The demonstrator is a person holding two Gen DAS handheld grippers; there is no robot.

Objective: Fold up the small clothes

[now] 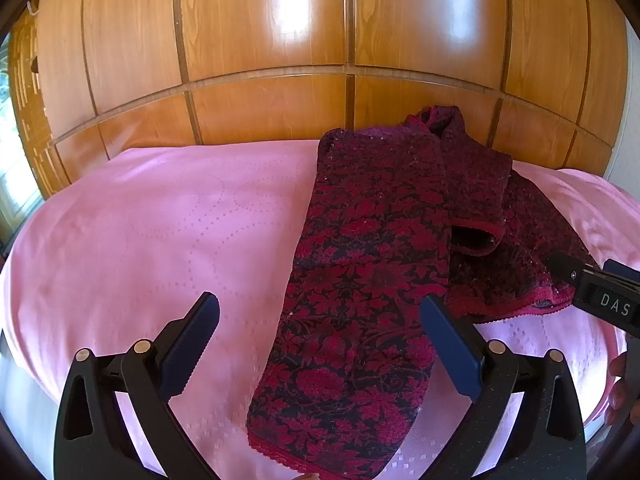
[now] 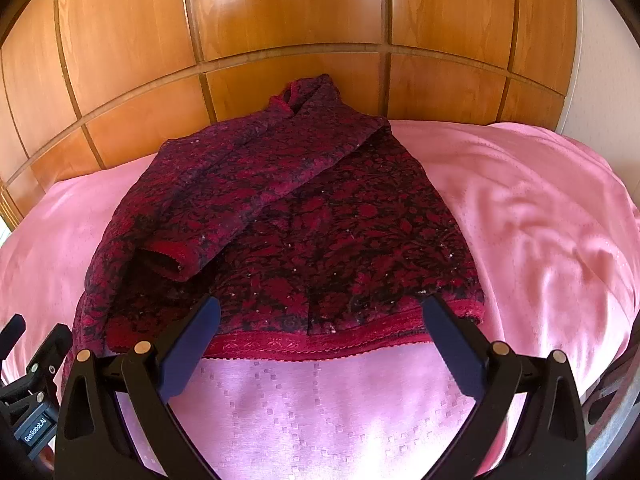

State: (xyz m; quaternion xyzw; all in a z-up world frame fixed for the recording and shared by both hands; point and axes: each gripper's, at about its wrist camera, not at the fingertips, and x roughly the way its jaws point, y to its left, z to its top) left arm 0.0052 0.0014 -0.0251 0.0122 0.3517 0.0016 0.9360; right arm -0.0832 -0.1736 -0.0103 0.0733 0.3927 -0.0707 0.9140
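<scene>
On the pink embossed bedspread (image 2: 320,412), a red floral knit sweater (image 2: 304,216) lies part-folded, both hand-held grippers spread.

Bright daylight; glare on wardrobe panels (image 1: 288,4); heavy fisheye edge warp.

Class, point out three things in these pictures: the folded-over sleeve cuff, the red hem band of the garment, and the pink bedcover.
sleeve cuff (image 2: 168,254), right wrist view, on the red edge at the sleeve opening.
hem band (image 2: 320,346), right wrist view, on the middle of the red border.
pink bedcover (image 1: 160,220), left wrist view, on a bare stretch left of the garment.
</scene>
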